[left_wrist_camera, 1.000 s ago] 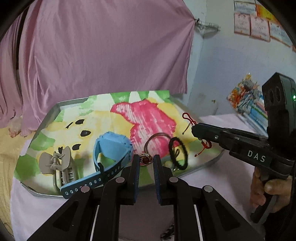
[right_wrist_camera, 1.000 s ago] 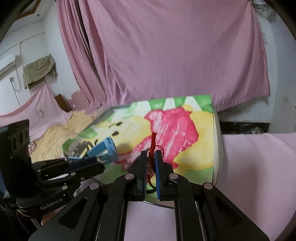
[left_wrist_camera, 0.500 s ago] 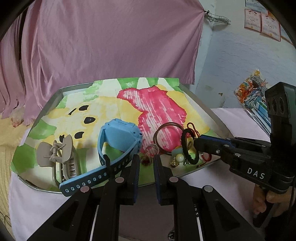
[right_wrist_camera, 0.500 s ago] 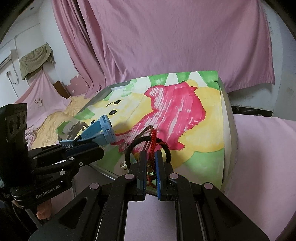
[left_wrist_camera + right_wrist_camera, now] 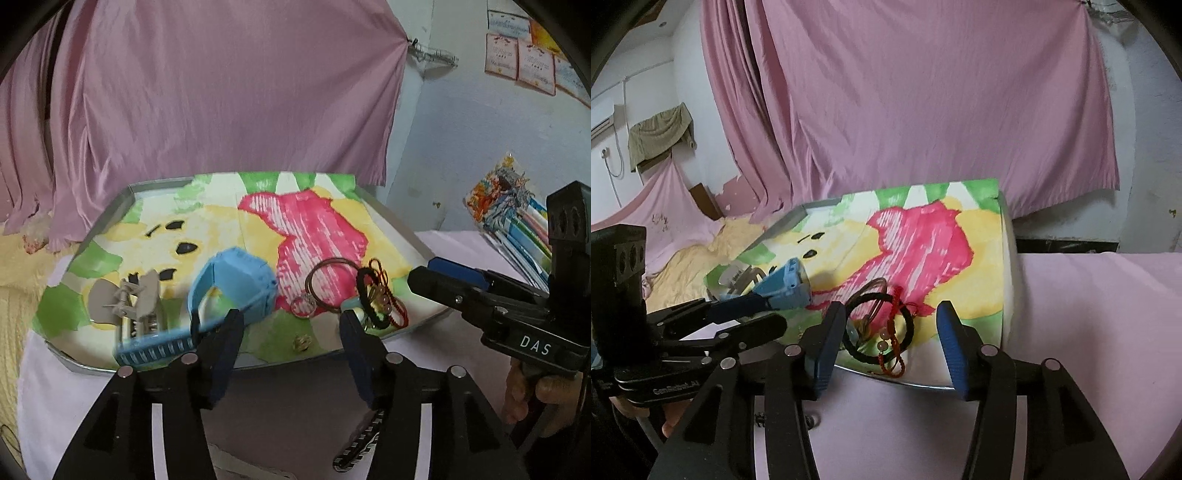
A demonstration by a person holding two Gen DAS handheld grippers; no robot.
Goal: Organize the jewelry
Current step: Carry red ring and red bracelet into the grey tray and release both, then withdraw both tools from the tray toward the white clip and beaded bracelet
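A metal tray (image 5: 280, 363) lined with a painted paper lies on the pink cloth. On it are a grey hair claw (image 5: 129, 299), a blue watch (image 5: 232, 277), thin bangles (image 5: 328, 284), a black hair tie (image 5: 364, 295), a red string bracelet (image 5: 397, 314) and a small ring (image 5: 301, 343). My left gripper (image 5: 290, 332) is open at the tray's near edge, over the small ring. My right gripper (image 5: 890, 332) is open too, its fingers either side of the red string bracelet (image 5: 892, 347) and the black hair tie (image 5: 908, 321). Each gripper shows in the other's view: right gripper (image 5: 421, 273), left gripper (image 5: 772, 315).
Pink curtains hang behind the tray. A stack of colourful books (image 5: 517, 221) lies at the right by the wall. A black striped item (image 5: 354, 450) sits on the cloth below my left gripper. A hand (image 5: 524, 395) holds the right gripper's handle. Yellow bedding (image 5: 701, 251) lies to the left.
Both grippers have opened. The red string bracelet went from the right gripper's grip down onto the tray beside the black hair tie. The left gripper let go a small ring.
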